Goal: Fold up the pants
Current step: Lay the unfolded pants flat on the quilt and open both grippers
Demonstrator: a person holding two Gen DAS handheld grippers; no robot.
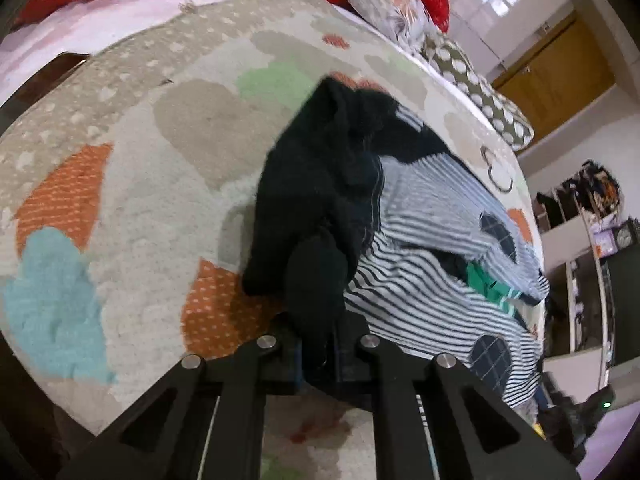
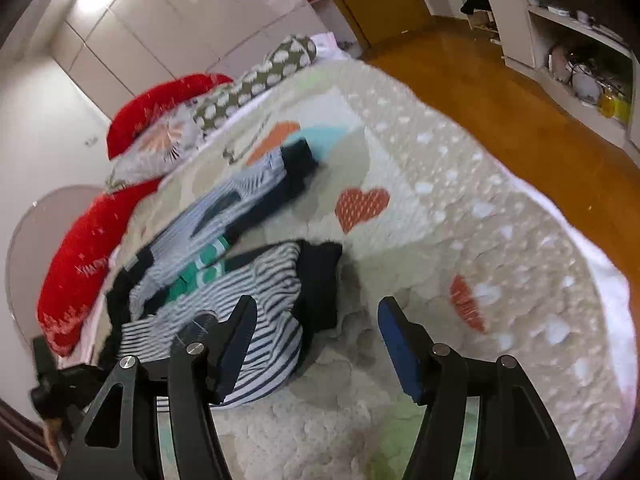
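The pants (image 1: 424, 248) are black-and-white striped with dark cuffs and a green patch, crumpled on a bed blanket (image 1: 132, 168). My left gripper (image 1: 320, 344) is shut on a dark cuff (image 1: 320, 184) and holds it lifted above the blanket. In the right wrist view the pants (image 2: 224, 280) lie to the left, with a dark cuff (image 2: 320, 280) just ahead of the fingers. My right gripper (image 2: 316, 344) is open and empty, low over the blanket (image 2: 440, 240) beside that cuff.
Red pillows (image 2: 80, 256) and a spotted bolster (image 2: 256, 80) lie along the bed's far side. The bed edge drops to a wooden floor (image 2: 520, 104) on the right. White shelves (image 2: 560, 32) stand beyond it.
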